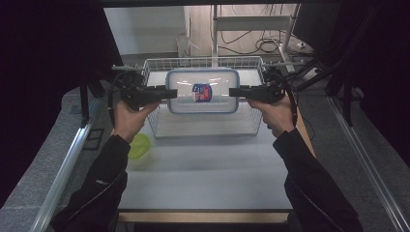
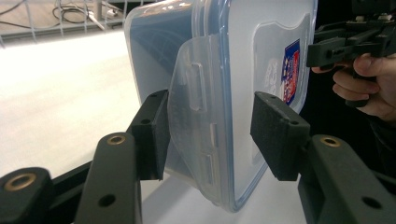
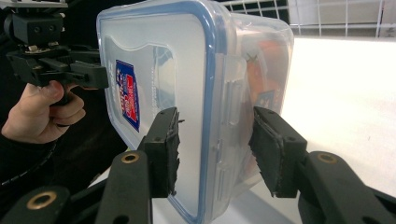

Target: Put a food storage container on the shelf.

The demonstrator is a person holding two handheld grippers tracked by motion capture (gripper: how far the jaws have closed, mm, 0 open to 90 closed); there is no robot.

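While it hangs level above the wire basket [image 1: 159, 126], the clear lidded container [image 1: 203, 92] with its blue-rimmed lid is carried by its two short ends. The left gripper [image 1: 172, 93] straddles the left end at the lid flap and the right gripper [image 1: 233, 92] the right end, each with jaws about half closed, one pad on the lid face and one on the body. Basket walls ring it below, open white table [image 1: 203, 179] lies nearer the person, and a green lid [image 1: 139, 146] sits beside the left forearm.
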